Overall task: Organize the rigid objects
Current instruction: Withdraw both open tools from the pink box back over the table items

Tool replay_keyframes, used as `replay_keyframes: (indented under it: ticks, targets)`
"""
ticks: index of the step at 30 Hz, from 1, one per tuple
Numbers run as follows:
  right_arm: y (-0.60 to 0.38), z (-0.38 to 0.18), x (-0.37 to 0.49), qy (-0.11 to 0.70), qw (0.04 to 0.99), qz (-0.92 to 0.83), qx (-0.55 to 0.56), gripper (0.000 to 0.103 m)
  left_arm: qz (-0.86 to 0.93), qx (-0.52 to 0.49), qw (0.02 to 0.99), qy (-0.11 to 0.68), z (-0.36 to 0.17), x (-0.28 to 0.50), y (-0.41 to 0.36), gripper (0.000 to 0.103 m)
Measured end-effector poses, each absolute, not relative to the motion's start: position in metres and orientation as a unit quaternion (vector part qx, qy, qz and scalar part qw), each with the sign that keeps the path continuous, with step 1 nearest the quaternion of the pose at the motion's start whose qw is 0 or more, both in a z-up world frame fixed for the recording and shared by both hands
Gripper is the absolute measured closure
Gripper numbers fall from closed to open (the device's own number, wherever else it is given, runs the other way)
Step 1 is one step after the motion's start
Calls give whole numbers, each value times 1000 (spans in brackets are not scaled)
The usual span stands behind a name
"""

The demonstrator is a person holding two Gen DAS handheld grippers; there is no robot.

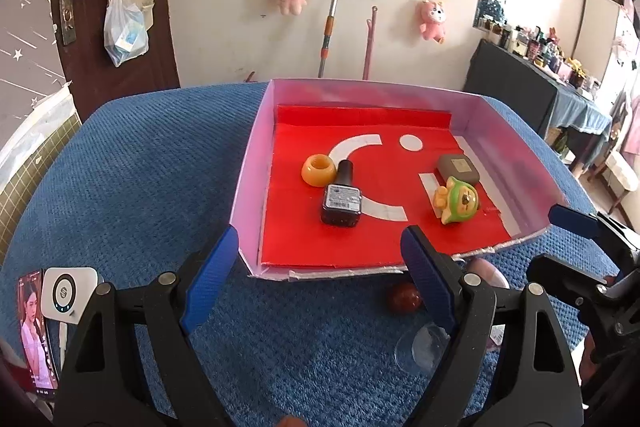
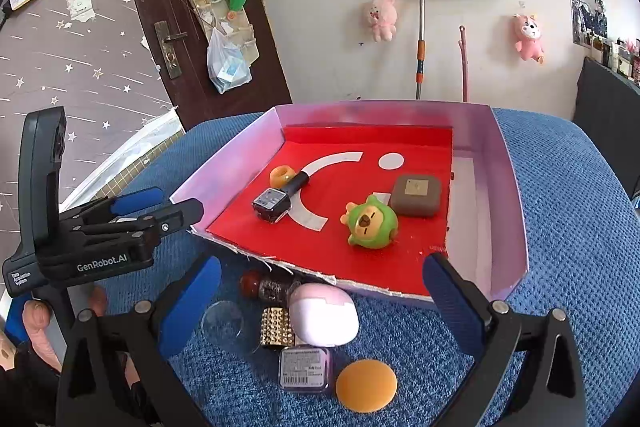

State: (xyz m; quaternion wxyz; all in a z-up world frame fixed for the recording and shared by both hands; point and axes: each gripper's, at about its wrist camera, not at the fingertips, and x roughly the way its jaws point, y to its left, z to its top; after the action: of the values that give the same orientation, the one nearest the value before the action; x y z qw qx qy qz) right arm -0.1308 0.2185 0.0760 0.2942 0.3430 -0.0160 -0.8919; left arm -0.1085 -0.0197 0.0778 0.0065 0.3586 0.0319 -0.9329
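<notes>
A pink box (image 1: 250, 163) (image 2: 514, 187) with a red floor sits on a blue cloth. Inside lie an orange ring-shaped jar (image 1: 318, 169) (image 2: 281, 175), a dark nail polish bottle (image 1: 342, 201) (image 2: 278, 198), a green toy (image 1: 454, 201) (image 2: 371, 223) and a brown case (image 1: 458, 167) (image 2: 416, 195). In front of the box lie a pink egg-shaped case (image 2: 323, 314), a gold studded piece (image 2: 276, 327), a labelled box (image 2: 304, 369), an orange disc (image 2: 366, 385), a red-capped bottle (image 2: 266, 285) (image 1: 404, 298) and a clear lid (image 2: 223, 323) (image 1: 424, 347). My left gripper (image 1: 320, 283) is open and empty at the box's near edge. My right gripper (image 2: 324, 307) is open and empty above the loose items.
A phone (image 1: 36, 331) and a white device (image 1: 68, 293) lie at the cloth's left edge. The left gripper (image 2: 156, 211) shows at the left of the right wrist view. A door, a wall with plush toys and a cluttered dark side table (image 1: 520, 83) stand beyond.
</notes>
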Motion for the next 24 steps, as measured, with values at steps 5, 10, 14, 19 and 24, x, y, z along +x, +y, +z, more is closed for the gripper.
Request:
replay_keyframes:
  ticks: [5, 10, 14, 19, 24]
  targets:
    - [220, 75, -126, -16, 297, -892, 340, 0, -934, 356, 0, 21, 77, -101, -13, 15]
    - [222, 74, -119, -12, 297, -893, 338, 0, -936, 352, -11, 18, 76, -92, -8, 5]
    - [226, 72, -114, -17, 297, -892, 339, 0, -934, 356, -12, 14, 73, -87, -5, 5]
    - [231, 69, -107, -21, 296, -893, 339, 0, -932, 363, -14, 15, 67, -81, -2, 5]
    - [233, 66, -99, -18, 296, -893, 339, 0, -929, 370, -17, 19, 60, -74, 0, 5]
